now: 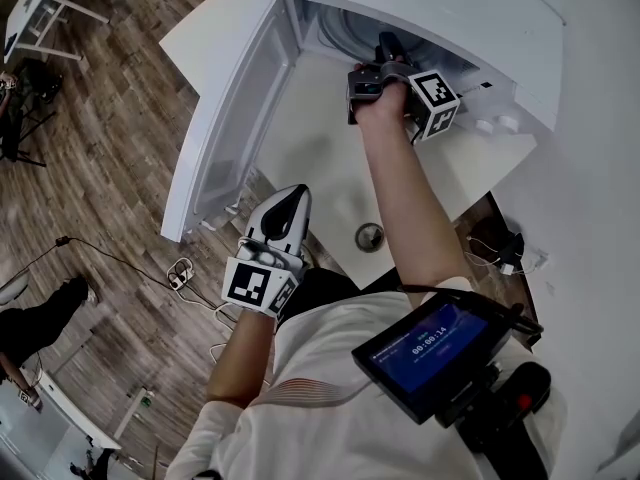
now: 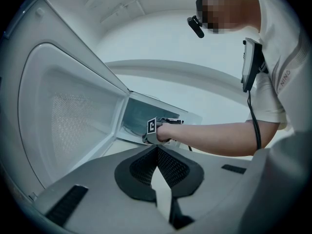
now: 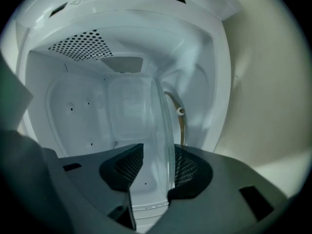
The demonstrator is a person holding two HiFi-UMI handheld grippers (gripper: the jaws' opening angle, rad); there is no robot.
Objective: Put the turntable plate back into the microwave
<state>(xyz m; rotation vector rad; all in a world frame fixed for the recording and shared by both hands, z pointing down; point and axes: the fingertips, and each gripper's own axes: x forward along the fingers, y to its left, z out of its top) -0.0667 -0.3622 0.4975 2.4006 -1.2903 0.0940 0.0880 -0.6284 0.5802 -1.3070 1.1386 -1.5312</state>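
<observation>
Floor [image 1: 110, 158]: brown wood planks are running beneath the whole scene.
Cables [image 1: 180, 271]: white cords are lying coiled on that floor.
Counter [image 1: 325, 183]: 1 small round metal piece [image 1: 369, 236] is sitting on its white top.

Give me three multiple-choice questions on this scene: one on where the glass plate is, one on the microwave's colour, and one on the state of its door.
1. Where is the turntable plate?
A) on the floor
B) between the jaws of the right gripper, inside the microwave
C) on top of the microwave

2. What colour is the microwave?
A) black
B) red
C) white

3. How is the microwave door?
A) swung open
B) shut
C) taken off

Answers:
1 B: the right gripper view shows the glass between the jaws, within the cavity.
2 C: casing and cavity are both white.
3 A: the head view shows it swung out leftward.
</observation>
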